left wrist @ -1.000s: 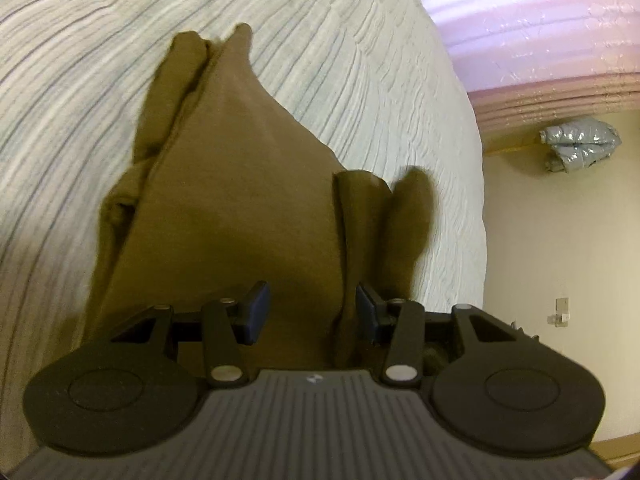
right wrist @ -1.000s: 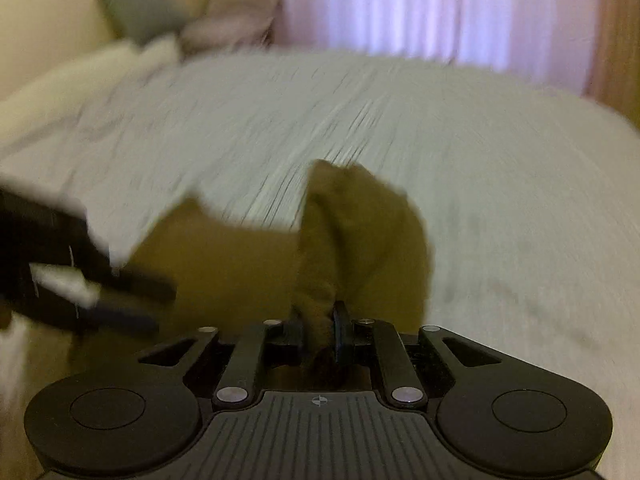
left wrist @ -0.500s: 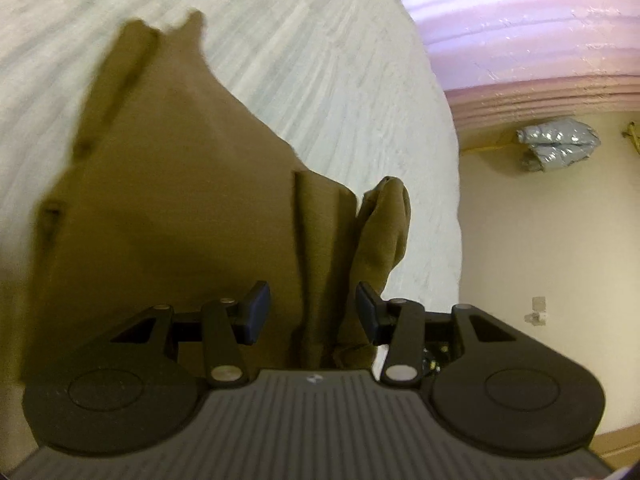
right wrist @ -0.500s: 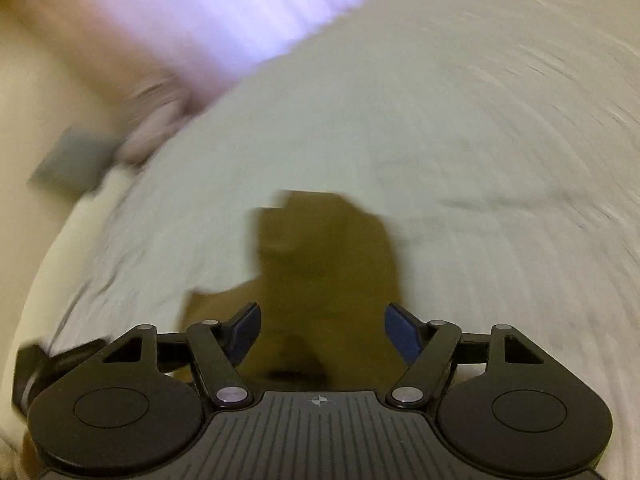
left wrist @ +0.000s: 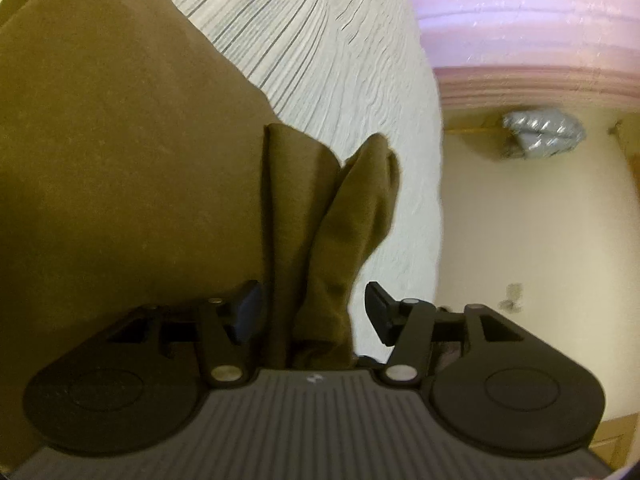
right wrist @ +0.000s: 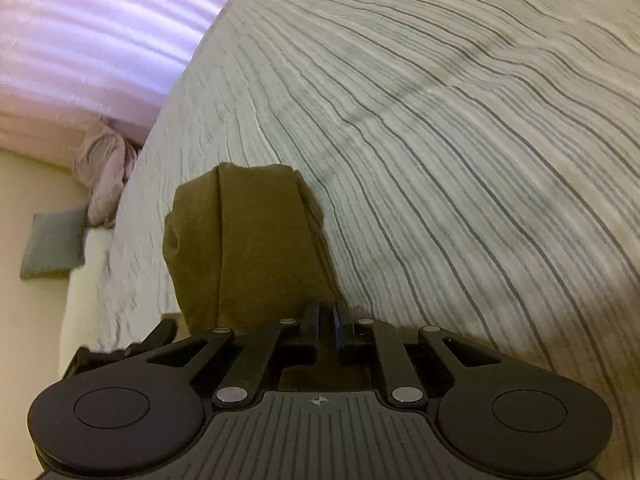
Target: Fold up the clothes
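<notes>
Left tool point(left wrist: 314, 314): jaws spread apart, a bunched fold of the olive garment point(left wrist: 120, 160) lying between them, ungripped. Right tool point(right wrist: 328, 322): jaws clamped together on the garment's folded edge. Garment lies on the striped bed point(right wrist: 460, 140).

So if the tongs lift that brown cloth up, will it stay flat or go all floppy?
Probably floppy: the brown cloth already bunches into soft folds between the open left tongs. It likely won't slide much, since the striped bedcover looks ridged. It seems light, draping over in a soft hump by the shut right tongs.
</notes>
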Demonstrator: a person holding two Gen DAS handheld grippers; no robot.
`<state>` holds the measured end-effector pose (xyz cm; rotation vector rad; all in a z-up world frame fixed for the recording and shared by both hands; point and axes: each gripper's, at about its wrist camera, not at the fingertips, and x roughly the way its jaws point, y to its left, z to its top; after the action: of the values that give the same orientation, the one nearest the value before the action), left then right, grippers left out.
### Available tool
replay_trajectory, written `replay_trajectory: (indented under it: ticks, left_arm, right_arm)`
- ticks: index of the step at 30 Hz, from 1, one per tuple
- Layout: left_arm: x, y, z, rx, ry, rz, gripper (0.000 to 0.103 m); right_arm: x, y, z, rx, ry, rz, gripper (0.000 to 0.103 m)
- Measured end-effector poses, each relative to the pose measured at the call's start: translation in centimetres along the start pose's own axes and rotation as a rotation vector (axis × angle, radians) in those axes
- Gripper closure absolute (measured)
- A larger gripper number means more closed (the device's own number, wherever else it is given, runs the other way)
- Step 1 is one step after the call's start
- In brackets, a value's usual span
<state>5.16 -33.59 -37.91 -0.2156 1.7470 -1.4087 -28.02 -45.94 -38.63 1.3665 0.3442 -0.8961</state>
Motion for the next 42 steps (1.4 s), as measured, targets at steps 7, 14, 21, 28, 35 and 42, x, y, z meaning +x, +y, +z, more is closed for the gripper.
replay_trajectory:
  ticks: [7, 14, 21, 28, 35, 42]
  left_arm:
    - [2.2, -1.2, 0.5, 0.062, 0.04, -0.003, 0.064]
    - [-2.0, -3.8, 0.8, 0.218, -0.009, -0.01, 0.091]
    - [-10.4, -0.7, 3.6, 0.24, -0.096, 0.114, 0.091]
    - [-13.5, 1.3, 3.2, 0.227, -0.141, 0.118, 0.091]
    - [-14.0, 4.3, 2.4, 0.204, -0.18, 0.176, 0.09]
    - [-14.4, 6.1, 1.0, 0.109, -0.279, 0.235, 0.074]
  right_arm:
    - [-0.4, 0.1, 0.1, -0.039, 0.012, -0.011, 0.092]
    - [-1.2, 1.9, 0.9, -0.06, 0.009, 0.044, 0.091]
    - [3.0, 6.5, -2.0, -0.255, 0.107, 0.015, 0.091]
    - [4.9, 8.5, -4.0, -0.347, 0.116, -0.002, 0.091]
    - [6.5, 10.2, -5.0, -0.446, 0.132, -0.01, 0.091]
    - [5.6, 9.7, -4.1, -0.455, 0.125, 0.004, 0.049]
